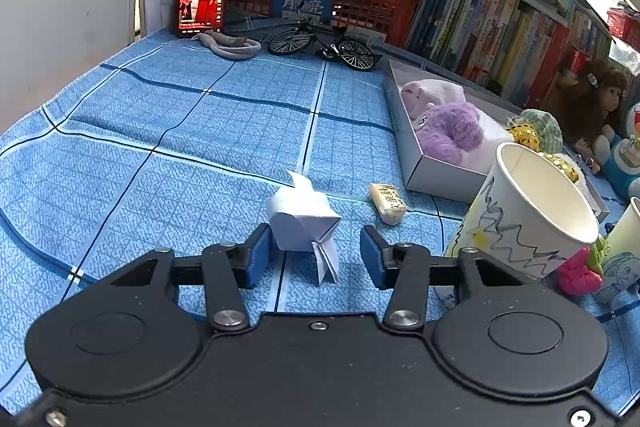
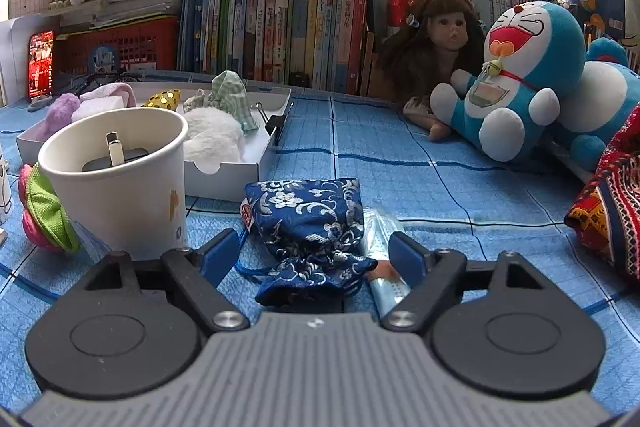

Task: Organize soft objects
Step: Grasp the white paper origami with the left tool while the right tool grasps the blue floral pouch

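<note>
The left gripper (image 1: 316, 253) has its jaws spread around a folded paper figure (image 1: 302, 219) on the blue-checked bench (image 1: 160, 131), one pad touching, the other apart; it looks light and crushable, so pinch its body gently. The right gripper (image 2: 310, 251) straddles a soft blue pouch (image 2: 310, 223), jaws wide, with a paper cup (image 2: 116, 183) crowding its left.

The blue round sticker (image 1: 301, 5) on the red crate (image 1: 360, 3) reads "月亮"

Left gripper (image 1: 314, 253) fingers parted, right gripper (image 2: 312, 251) fingers wide
</note>
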